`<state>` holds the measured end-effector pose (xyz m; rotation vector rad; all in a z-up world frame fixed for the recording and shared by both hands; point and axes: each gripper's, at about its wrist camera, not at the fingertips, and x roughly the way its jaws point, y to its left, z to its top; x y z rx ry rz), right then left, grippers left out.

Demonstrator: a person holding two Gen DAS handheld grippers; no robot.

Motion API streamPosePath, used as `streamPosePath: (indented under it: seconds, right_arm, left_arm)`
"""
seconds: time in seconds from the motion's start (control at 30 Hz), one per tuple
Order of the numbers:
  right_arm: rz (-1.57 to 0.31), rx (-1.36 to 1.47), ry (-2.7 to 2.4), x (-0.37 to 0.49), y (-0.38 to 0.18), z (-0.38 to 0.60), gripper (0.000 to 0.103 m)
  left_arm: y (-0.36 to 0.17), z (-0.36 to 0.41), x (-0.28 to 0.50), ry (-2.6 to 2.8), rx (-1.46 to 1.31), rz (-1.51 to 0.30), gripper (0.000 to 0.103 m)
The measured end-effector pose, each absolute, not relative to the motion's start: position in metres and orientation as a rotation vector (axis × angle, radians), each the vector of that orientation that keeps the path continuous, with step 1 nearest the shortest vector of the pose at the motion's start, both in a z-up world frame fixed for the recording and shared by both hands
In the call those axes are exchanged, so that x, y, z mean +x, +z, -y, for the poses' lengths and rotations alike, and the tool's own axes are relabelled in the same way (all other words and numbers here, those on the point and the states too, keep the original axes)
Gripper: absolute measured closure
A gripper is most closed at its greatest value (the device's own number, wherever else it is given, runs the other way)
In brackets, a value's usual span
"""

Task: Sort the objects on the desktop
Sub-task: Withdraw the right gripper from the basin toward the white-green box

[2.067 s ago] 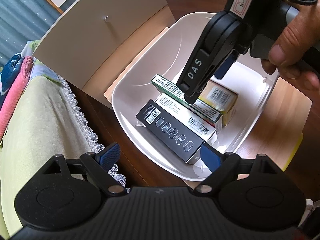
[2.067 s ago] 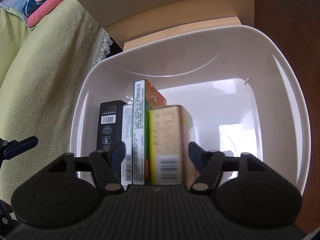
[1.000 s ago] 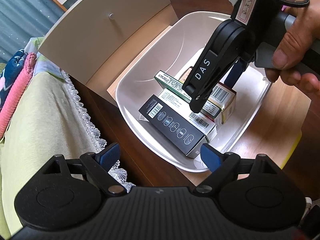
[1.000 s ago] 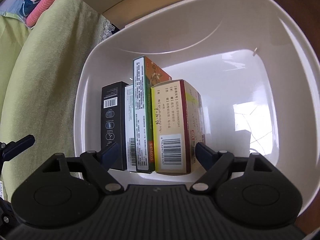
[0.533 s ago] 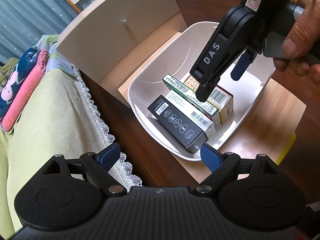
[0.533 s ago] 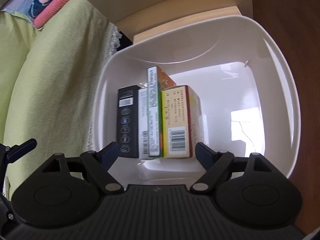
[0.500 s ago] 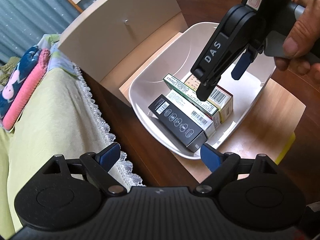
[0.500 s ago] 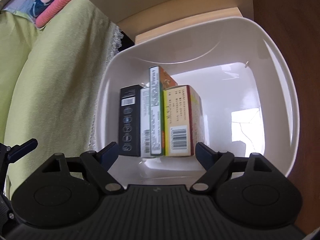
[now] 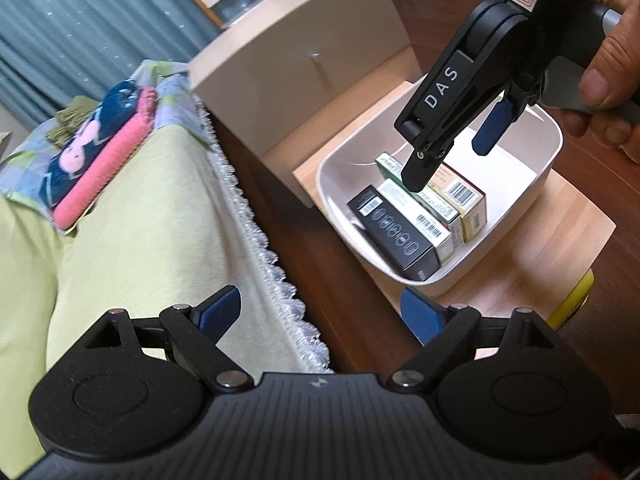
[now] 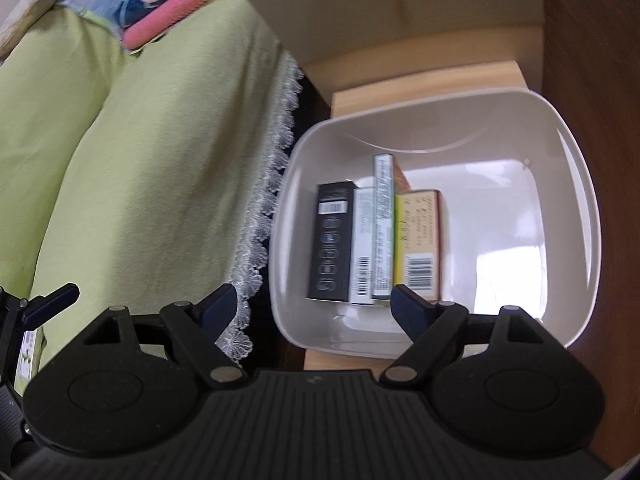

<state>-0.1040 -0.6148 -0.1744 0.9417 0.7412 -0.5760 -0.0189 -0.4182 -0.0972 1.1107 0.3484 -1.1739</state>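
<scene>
Right claw [image 10: 306, 306]: fingers spread wide, holding nothing, above the near rim of the bin.
Left claw [image 9: 322, 312]: wide open too, empty, over the desk edge near the bin.
Bin [image 10: 576, 184]: white, on a pale wooden board [image 9: 560, 232] on the dark desk [image 9: 320, 264].
Boxes: four side by side at the bin's left: black box [image 10: 330, 240], white box [image 10: 362, 240], green-edged box [image 10: 383, 224], yellow box [image 10: 420, 236].
Beyond: green cloth [image 10: 120, 160] with a lace edge, left of the desk.
</scene>
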Motion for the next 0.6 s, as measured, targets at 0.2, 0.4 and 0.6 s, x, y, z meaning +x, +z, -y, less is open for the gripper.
streamPosePath:
  seconds: [0.2,0.4,0.6]
  right_arm:
    - [-0.728,0.881,-0.52,-0.088,-0.146,0.592,0.021]
    - [-0.719,0.835,-0.446,-0.067,-0.119,0.563,0.02]
    - [-0.719,0.794,-0.362,-0.041,-0.098,0.529,0.018]
  left_arm:
    - [-0.077,0.384,-0.014,-1.101,1.066,-0.351,0.014]
    - [-0.06,0.341,-0.01,-1.017,1.035,-0.36,0.014]
    - [-0.049,0.299,0.001,-0.942,1.01,-0.379,0.014]
